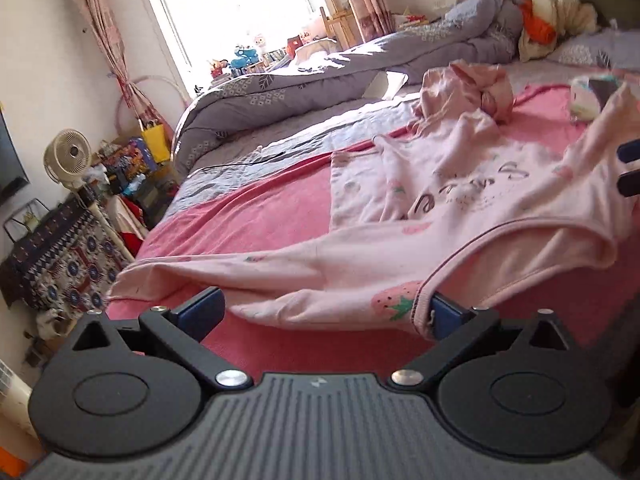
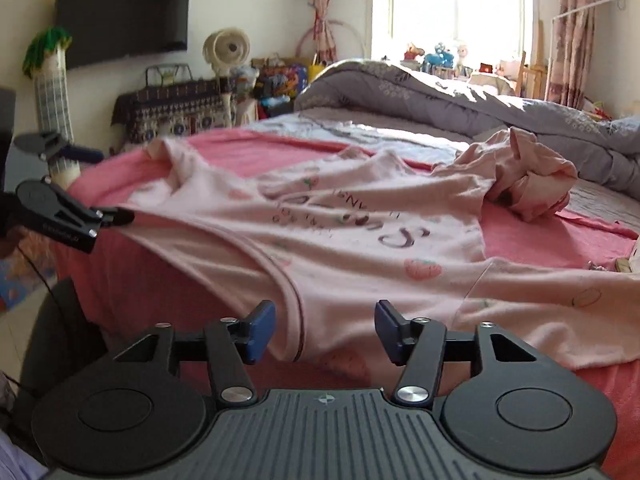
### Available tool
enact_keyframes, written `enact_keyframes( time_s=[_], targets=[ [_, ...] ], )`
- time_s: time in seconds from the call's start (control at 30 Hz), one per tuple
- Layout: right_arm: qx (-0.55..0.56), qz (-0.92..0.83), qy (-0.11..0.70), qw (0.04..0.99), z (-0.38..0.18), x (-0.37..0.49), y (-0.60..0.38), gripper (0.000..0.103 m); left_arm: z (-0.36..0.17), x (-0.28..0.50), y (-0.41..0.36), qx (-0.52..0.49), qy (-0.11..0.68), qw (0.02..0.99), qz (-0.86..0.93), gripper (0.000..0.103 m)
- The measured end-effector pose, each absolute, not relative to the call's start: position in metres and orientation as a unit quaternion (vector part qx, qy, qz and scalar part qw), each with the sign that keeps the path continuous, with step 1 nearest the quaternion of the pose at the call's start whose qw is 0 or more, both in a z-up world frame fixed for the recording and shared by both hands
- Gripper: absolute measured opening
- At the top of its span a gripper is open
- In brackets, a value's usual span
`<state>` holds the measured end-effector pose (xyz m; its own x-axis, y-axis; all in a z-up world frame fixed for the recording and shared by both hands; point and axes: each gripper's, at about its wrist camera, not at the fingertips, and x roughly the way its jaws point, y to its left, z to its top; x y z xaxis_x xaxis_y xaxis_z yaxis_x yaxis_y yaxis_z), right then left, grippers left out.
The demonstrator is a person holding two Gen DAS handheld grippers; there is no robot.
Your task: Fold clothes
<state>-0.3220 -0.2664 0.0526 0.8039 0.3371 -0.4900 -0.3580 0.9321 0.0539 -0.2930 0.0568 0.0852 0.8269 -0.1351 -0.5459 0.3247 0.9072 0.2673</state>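
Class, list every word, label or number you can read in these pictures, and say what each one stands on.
"S": first letter of the cursive word on the pink shirt; the rest is unclear.
Small print beside it: blurred.
Left tool, lettering on its arm: too small.

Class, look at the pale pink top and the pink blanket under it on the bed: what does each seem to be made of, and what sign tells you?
The pale pink top looks like soft cotton knit, matte: it drapes in loose folds and carries printed strawberries and lettering. The pink blanket looks like fleece or terry, probably: its surface is dull and slightly fuzzy, with no sheen.
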Motion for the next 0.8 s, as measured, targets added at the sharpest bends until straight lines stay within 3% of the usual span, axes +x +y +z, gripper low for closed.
enact_keyframes(
  time_s=[0.13, 0.27, 0.33, 0.4, 0.43, 0.5, 0.63, 0.7, 0.8],
  targets=[
    [-0.001, 0.129, 0.207, 0.970, 0.083, -0.271, -0.302, 0.078, 0.093, -0.280, 0.068, 0.127, 0.328, 0.898, -0.265, 0.103],
    [-0.009, 0.075, 0.214, 0.974, 0.080, -0.217, -0.317, 0.081, 0.048, -0.284, 0.042, 0.215, 0.418, 0.852, -0.231, 0.099],
    [-0.015, 0.061, 0.221, 0.973, 0.071, -0.187, -0.321, 0.081, 0.055, -0.280, 0.043, 0.244, 0.401, 0.859, -0.203, 0.090],
    [-0.019, 0.054, 0.228, 0.972, 0.063, -0.157, -0.326, 0.081, 0.088, -0.255, 0.058, 0.198, 0.363, 0.888, -0.199, 0.096],
    [-0.020, 0.048, 0.232, 0.971, 0.059, -0.140, -0.328, 0.081, 0.106, -0.233, 0.064, 0.167, 0.339, 0.904, -0.198, 0.103],
    [-0.002, 0.037, 0.238, 0.971, 0.050, -0.104, -0.337, 0.081, 0.130, -0.181, 0.070, 0.112, 0.288, 0.934, -0.181, 0.103],
    [0.055, 0.031, 0.235, 0.970, 0.037, -0.046, -0.354, 0.081, 0.123, -0.054, 0.061, 0.008, 0.234, 0.952, -0.197, 0.103],
    [0.073, 0.028, 0.216, 0.973, 0.028, -0.025, -0.357, 0.081, 0.099, 0.012, 0.044, -0.021, 0.290, 0.939, -0.184, 0.102],
    [0.095, 0.011, 0.216, 0.972, 0.007, 0.000, -0.361, 0.081, 0.050, 0.082, 0.015, 0.008, 0.370, 0.916, -0.153, 0.092]
  ],
)
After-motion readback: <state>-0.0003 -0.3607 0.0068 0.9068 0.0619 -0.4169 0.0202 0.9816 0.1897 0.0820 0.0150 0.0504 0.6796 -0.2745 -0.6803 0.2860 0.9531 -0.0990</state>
